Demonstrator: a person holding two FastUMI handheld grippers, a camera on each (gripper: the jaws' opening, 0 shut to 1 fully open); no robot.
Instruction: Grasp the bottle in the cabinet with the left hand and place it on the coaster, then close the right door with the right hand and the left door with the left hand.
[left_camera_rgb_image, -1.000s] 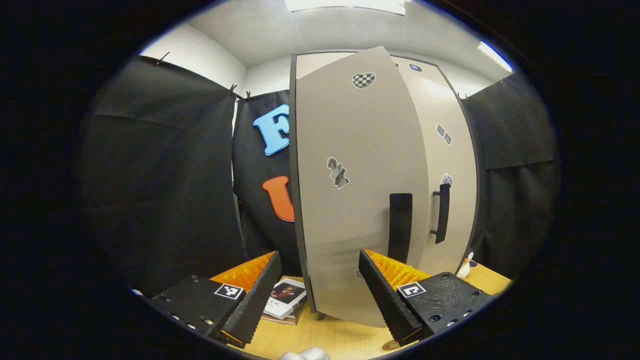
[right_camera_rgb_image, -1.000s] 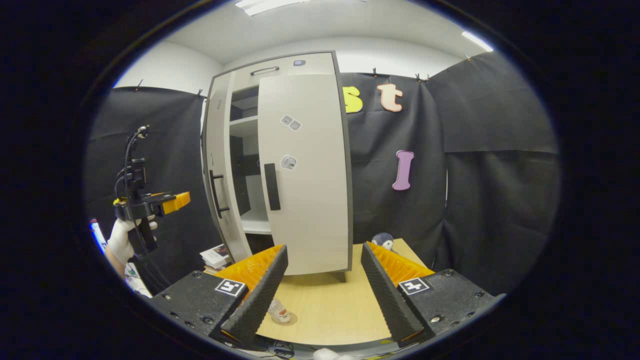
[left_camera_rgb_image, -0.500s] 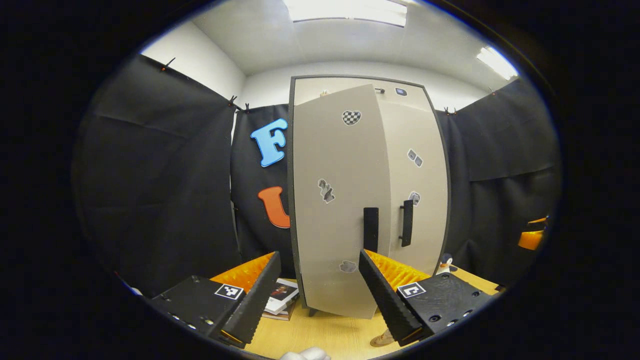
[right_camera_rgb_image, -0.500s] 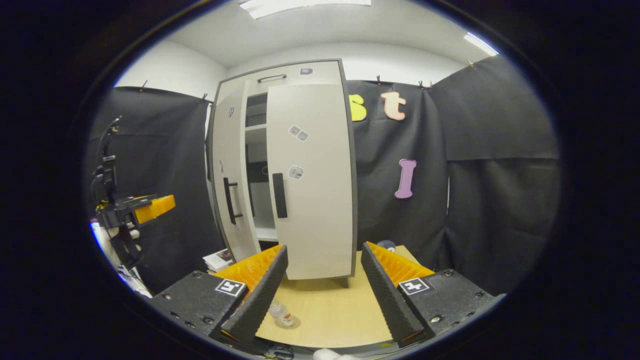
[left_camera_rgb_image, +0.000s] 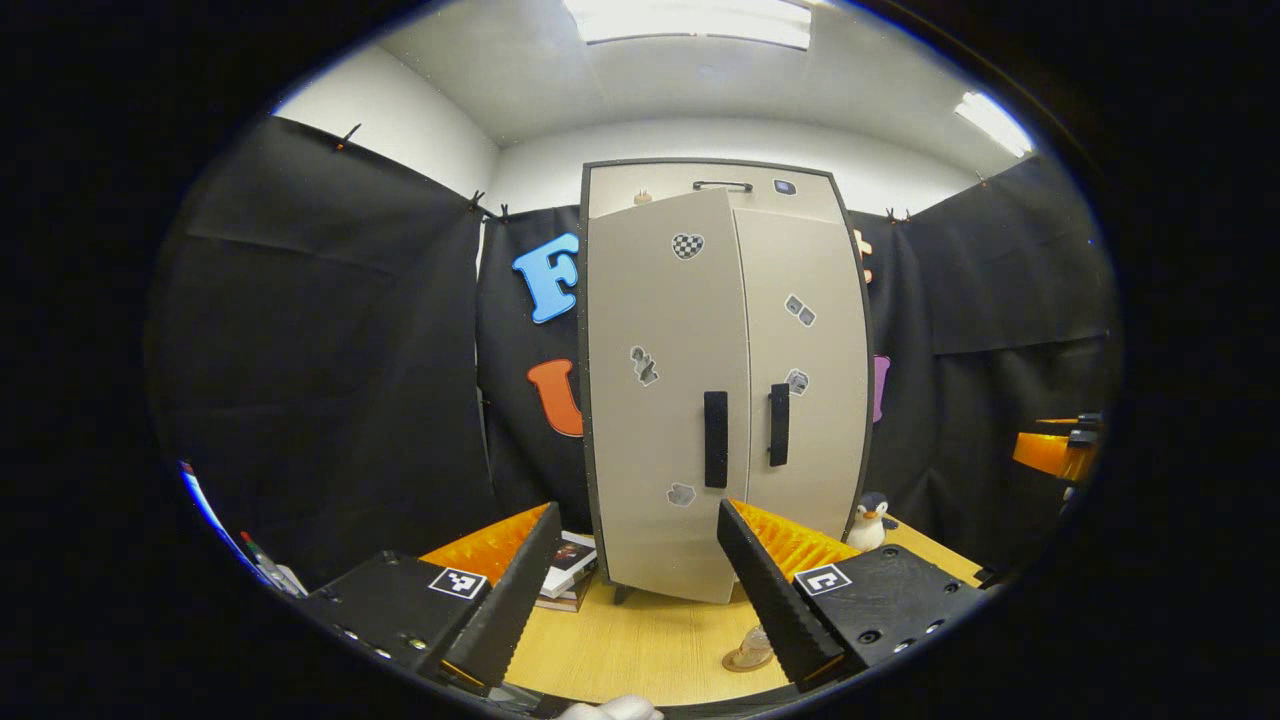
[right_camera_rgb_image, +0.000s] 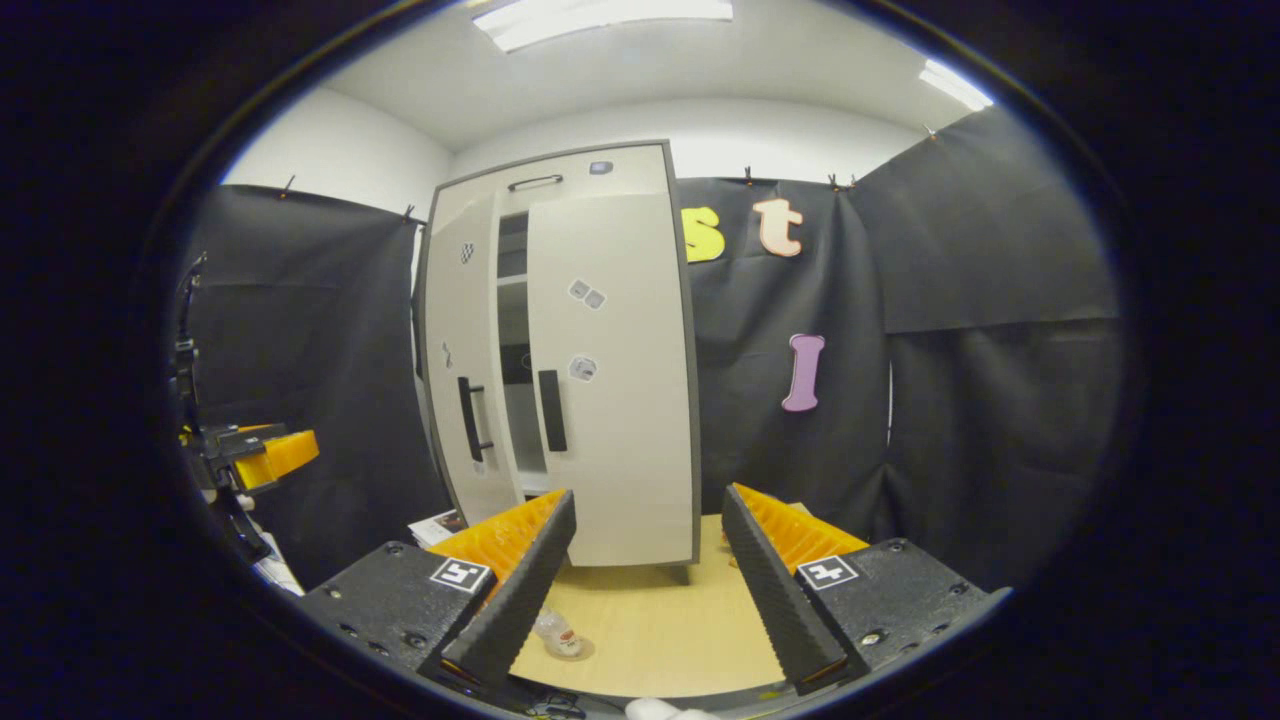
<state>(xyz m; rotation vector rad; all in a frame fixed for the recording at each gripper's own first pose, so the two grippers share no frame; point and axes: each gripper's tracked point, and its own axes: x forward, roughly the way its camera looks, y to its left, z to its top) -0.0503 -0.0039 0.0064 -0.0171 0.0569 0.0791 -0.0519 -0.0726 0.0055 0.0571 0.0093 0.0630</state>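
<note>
On worktop (left_camera_rgb_image: 640, 655): one cabinet (left_camera_rgb_image: 715, 390), two doors, left door (left_camera_rgb_image: 660, 400) ajar, right door (left_camera_rgb_image: 805, 370) shut. One bottle (right_camera_rgb_image: 555, 632) on coaster (right_camera_rgb_image: 572, 648). My left fingers (left_camera_rgb_image: 640, 590) apart, empty; right fingers (right_camera_rgb_image: 648, 585) apart, empty.

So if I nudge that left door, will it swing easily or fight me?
Probably easily: the left door hangs slightly ajar, with a gap beside the right door. It looks like a stiff flat panel, so it shouldn't flex. The cabinet stands tall on small feet, so push gently.
</note>
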